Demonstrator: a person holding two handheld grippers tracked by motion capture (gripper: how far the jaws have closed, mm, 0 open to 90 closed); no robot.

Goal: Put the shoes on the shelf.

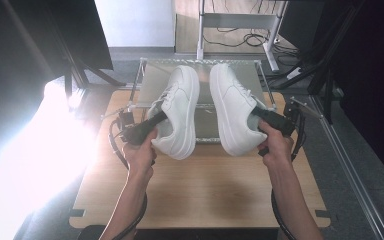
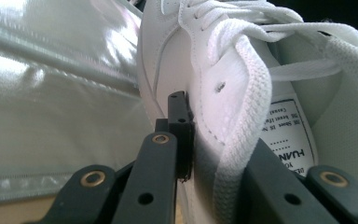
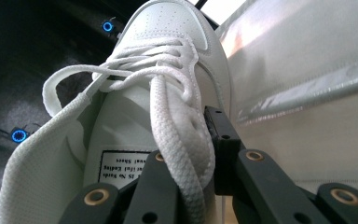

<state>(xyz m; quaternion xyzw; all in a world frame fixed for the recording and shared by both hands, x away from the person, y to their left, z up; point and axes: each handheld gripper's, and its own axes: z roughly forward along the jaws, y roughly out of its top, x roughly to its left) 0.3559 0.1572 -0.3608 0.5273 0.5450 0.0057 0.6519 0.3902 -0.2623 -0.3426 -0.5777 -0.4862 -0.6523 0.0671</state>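
Two white sneakers, both gripped and held tipped on their sides over the far half of the wooden table (image 1: 205, 185), soles facing each other across a narrow gap, toes pointing away toward the metal rack (image 1: 147, 67). Left gripper (image 1: 156, 119) is clamped on the collar wall of the left shoe (image 1: 180, 107); the left gripper view shows one jaw outside on the leather and the other inside the opening by the tongue label. Right gripper (image 1: 261, 114) is the same on the right shoe (image 1: 232, 107): jaws pinch the side wall at the opening, laces (image 3: 121, 70) loose ahead of it. Rack shelf has a shiny silver cover (image 2: 51, 93) just beyond the toes. Step in hand looks like carrying the pair to the rack, mid-transfer, neither shoe set down yet. Next move likely: roll each shoe upright so the soles face down, push forward onto the shelf side by side, then open up. Risk: thin wall grip, a shoe could swing or slip while turning.
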